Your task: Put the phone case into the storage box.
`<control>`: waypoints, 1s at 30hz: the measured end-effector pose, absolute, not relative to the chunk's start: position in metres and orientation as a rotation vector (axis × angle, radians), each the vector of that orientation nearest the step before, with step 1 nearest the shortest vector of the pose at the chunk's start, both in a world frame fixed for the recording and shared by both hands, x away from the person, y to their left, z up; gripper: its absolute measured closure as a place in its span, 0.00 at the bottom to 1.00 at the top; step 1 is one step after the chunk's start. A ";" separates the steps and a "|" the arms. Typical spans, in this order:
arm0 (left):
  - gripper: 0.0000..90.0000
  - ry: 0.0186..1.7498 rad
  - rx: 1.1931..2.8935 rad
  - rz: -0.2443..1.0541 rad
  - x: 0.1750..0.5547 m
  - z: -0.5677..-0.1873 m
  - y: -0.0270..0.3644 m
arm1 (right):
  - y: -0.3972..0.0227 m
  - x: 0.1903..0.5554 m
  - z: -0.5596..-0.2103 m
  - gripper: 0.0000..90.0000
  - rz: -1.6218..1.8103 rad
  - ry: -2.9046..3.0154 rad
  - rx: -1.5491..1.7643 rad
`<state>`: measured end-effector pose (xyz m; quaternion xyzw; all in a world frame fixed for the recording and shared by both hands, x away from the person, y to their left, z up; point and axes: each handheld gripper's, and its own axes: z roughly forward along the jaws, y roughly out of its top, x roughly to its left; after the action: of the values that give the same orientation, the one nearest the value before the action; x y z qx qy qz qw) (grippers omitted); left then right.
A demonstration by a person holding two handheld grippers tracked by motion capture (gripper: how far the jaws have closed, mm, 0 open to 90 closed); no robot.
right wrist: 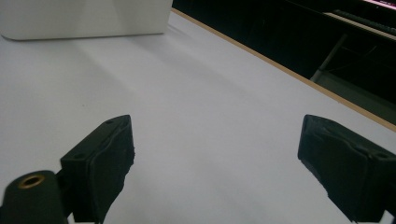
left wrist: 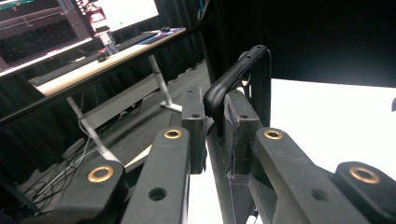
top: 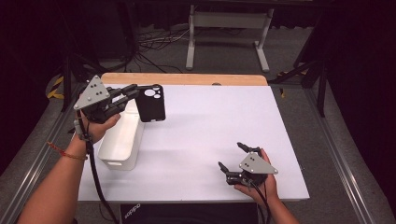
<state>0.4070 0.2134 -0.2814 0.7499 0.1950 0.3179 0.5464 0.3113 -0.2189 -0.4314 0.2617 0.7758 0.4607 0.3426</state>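
White sheeting covers the worktop point(top: 210, 135), with a strip of bare wood along its far edge and dark floor beyond. At the near left, the left gripper point(top: 133, 93) is raised off the surface and clamped on the edge of a black phone case point(top: 150, 103); the case hangs upright from its jaw tips, camera cut-outs at the top, clear of the worktop. In the left gripper view the pads pinch the case's rim point(left wrist: 233, 77) tightly between them. Directly below and just behind this gripper sits a white bin point(top: 121, 140), its long side running away from the person. Well apart, at the near right, the right gripper point(top: 231, 156) rests low over the sheet with its jaws spread wide and nothing between them; ahead of it lies bare white surface, with the bin's wall point(right wrist: 84, 18) far in front.
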 end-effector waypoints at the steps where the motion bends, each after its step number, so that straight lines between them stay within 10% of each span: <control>1: 0.90 0.471 1.778 0.751 0.408 -0.281 0.215 | -0.219 0.312 -0.432 0.13 1.194 2.014 0.681; 30: 0.90 0.594 1.745 0.832 0.436 -0.283 0.259 | -0.217 0.315 -0.435 0.13 1.175 2.026 0.691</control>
<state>0.4356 0.2591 -0.2825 0.7313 0.2489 0.3487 0.5307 0.3147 -0.2169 -0.4348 0.2659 0.7794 0.4519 0.3429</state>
